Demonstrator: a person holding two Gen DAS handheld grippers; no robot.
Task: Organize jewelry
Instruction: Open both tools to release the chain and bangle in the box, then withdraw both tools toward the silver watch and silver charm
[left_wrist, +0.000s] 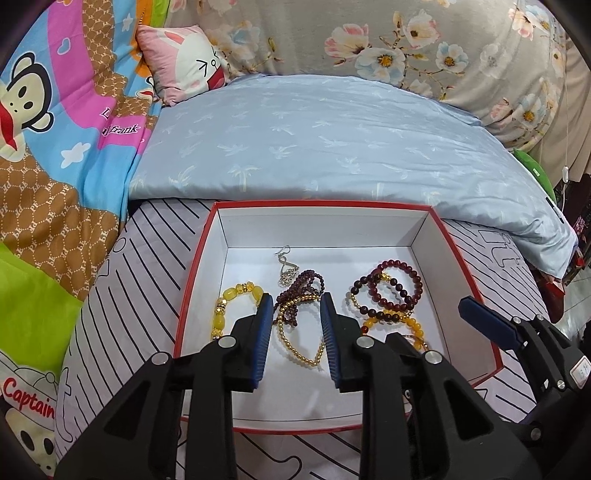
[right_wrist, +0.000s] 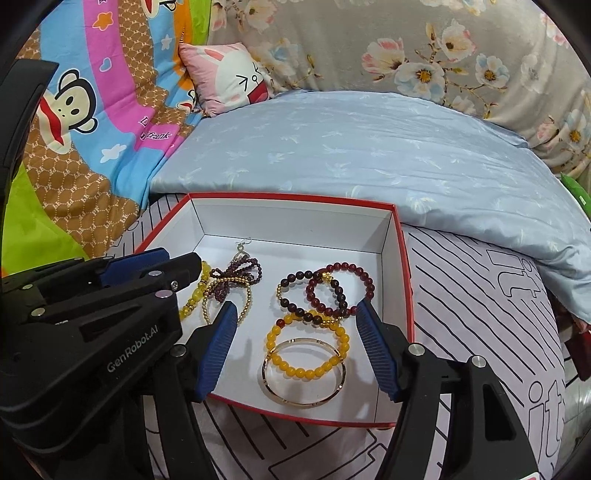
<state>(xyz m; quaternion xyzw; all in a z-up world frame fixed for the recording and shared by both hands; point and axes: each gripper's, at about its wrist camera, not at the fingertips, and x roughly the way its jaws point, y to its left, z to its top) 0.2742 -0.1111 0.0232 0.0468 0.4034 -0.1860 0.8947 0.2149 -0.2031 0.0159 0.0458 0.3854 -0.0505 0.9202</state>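
On the bed: a red-rimmed box (right_wrist: 404, 266) sits on a striped sheet (right_wrist: 480, 295), its far edge against a blue pillow (right_wrist: 351, 158).
Left claw (left_wrist: 296, 310): spread, empty, over the box's left half, pads either side of a dark bead-and-gold tangle (left_wrist: 299, 295).
Right claw (right_wrist: 295, 325): spread wide, empty, straddling the bracelets in the right half.
Left cluster: yellow bracelet (left_wrist: 236, 299) by the left wall; silver earring (left_wrist: 286, 267) just behind the tangle.
Right cluster: dark red bracelets (right_wrist: 325, 291) overlapping, a yellow bead bracelet (right_wrist: 306, 350) lying across a gold bangle (right_wrist: 304, 373).
Free floor: bare white along the far wall and the near left corner.
Edges: right pad near the right wall; bangle near the front wall.
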